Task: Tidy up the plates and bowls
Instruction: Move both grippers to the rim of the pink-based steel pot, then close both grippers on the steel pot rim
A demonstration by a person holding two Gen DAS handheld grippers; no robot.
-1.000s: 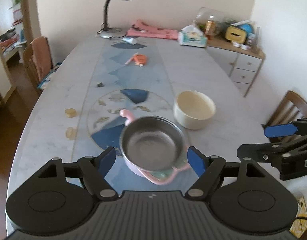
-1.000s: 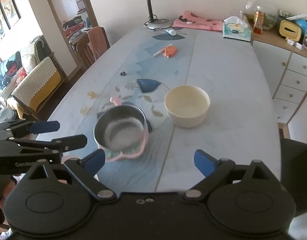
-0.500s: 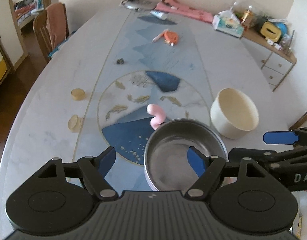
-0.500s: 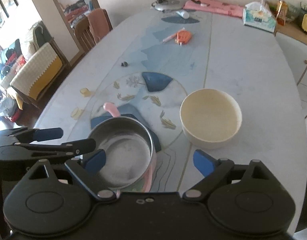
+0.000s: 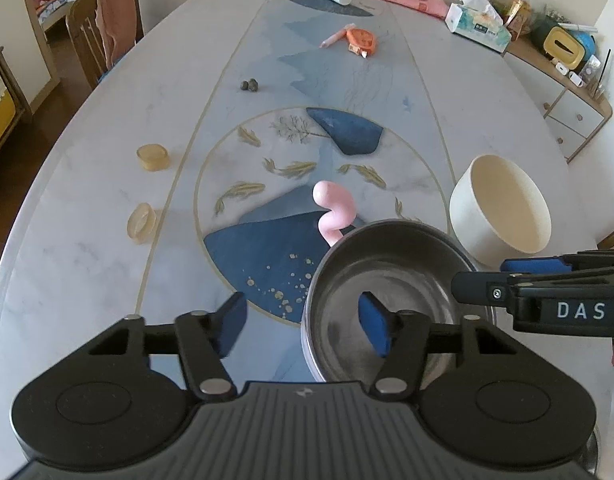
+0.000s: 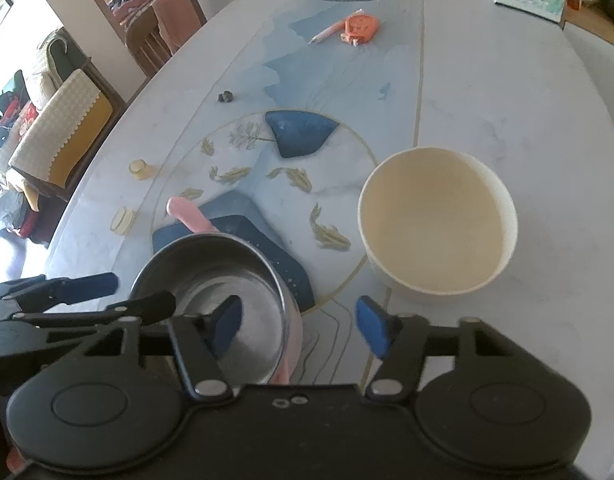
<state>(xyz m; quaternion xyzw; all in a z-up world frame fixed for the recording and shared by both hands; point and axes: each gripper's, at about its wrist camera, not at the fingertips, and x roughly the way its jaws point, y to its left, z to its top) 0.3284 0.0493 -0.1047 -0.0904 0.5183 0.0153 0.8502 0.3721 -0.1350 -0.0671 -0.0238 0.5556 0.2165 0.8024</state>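
Black hand-held gripper (image 5: 303, 326) with blue pads (image 5: 373, 328), silver screws, white "DAS" lettering.

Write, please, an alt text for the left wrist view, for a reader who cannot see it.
The open left gripper straddles the near rim of a steel bowl with a pink handle, on a patterned table. A cream bowl stands to the right, and the right gripper enters from that side.
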